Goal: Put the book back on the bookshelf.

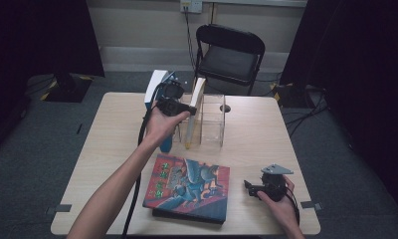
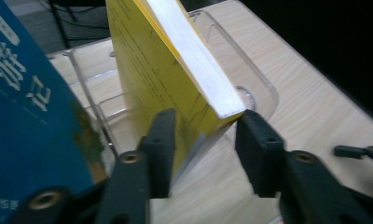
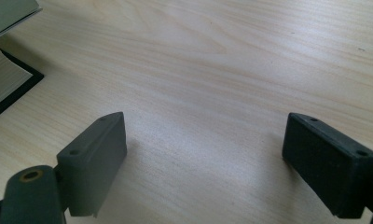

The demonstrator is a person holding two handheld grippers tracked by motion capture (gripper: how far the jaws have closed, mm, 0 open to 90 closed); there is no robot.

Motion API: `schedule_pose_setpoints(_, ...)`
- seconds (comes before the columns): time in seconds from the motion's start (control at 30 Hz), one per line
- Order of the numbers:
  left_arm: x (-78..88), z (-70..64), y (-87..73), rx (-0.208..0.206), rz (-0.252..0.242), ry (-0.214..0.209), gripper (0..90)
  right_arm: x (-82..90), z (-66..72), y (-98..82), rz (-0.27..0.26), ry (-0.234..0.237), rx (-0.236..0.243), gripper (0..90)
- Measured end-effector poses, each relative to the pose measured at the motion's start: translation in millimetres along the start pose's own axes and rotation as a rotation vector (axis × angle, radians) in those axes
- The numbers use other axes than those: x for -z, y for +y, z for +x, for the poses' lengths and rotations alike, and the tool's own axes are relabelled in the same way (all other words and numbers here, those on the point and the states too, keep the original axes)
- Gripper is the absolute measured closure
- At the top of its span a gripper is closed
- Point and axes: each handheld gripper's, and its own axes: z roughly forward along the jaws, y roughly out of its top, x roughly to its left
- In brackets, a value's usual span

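Left gripper at the yellow book in the clear rack

Its jaws straddle the book's corner, seemingly not quite pinching. The blue book beside it bears Chinese characters, possibly "游记". Right gripper rests spread wide over the table.

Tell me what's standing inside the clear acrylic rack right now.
A yellow book stands tilted in the clear acrylic rack, between the left gripper's fingers. A blue book leans beside it. The rightmost slot looks empty. The books' bottom edges are covered by the hand and the fingers.

Overhead forward-down; claw cameras close, tableward
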Motion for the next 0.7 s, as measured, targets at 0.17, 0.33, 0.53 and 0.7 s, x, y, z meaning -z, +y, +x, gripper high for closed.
schedule_pose_setpoints(0.17, -6.1, -8.5, 1.2, -0.007, -0.001, 0.038, 47.3, 0.0, 0.0, 0.0, 0.000, 0.000, 0.000, 13.4)
schedule_pose_setpoints(0.33, -12.3, -3.0, 2.6, 0.045, 0.009, 0.025, 61.8, 0.0, 0.1, 0.0, 0.000, 0.000, 0.001, 13.4)
schedule_pose_setpoints(0.53, -9.2, -3.3, 6.8, 0.089, 0.014, 0.016, 66.2, -0.2, 0.2, 0.2, 0.000, 0.003, 0.003, 13.4)
schedule_pose_setpoints(0.7, -9.7, -2.9, 6.9, 0.124, 0.003, 0.000, 66.8, -0.2, 0.2, 0.2, 0.000, 0.003, 0.003, 13.4)
